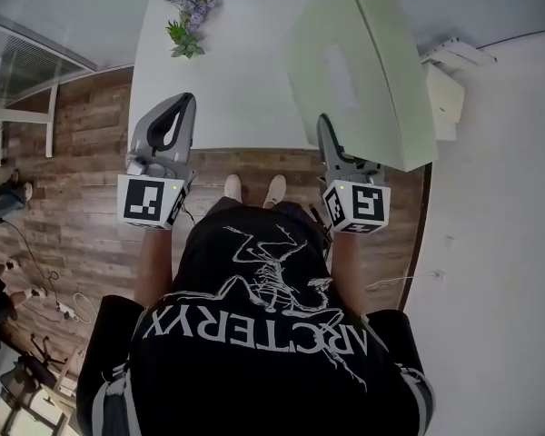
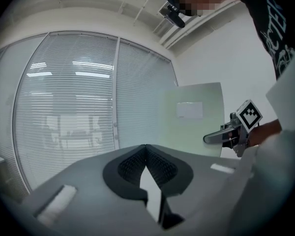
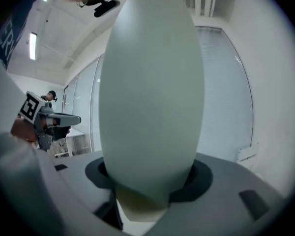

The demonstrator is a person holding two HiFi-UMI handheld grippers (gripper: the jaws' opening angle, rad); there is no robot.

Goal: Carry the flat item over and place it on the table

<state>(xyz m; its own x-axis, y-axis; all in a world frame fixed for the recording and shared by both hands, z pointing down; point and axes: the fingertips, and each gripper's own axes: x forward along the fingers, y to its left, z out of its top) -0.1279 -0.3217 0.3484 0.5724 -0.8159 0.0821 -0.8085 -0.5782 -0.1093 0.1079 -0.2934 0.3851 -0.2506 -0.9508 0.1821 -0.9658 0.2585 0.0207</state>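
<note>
The flat item is a pale green board (image 1: 372,71) with a white label, held upright and tilted over the right end of the white table (image 1: 236,80). My right gripper (image 1: 325,127) is shut on its lower edge. In the right gripper view the board (image 3: 150,92) fills the middle and rises out of the jaws of my right gripper (image 3: 147,191). My left gripper (image 1: 179,104) hangs at the table's near edge, shut with nothing in it; its tips meet (image 2: 146,149). From the left gripper view, the board (image 2: 191,127) and right gripper (image 2: 221,136) show off to the right.
A small plant (image 1: 189,21) lies at the table's far left corner. A white boxy unit (image 1: 447,89) stands by the wall right of the table. Wood floor (image 1: 73,153) spreads to the left, with cables (image 1: 68,309) and another person's feet at the left edge.
</note>
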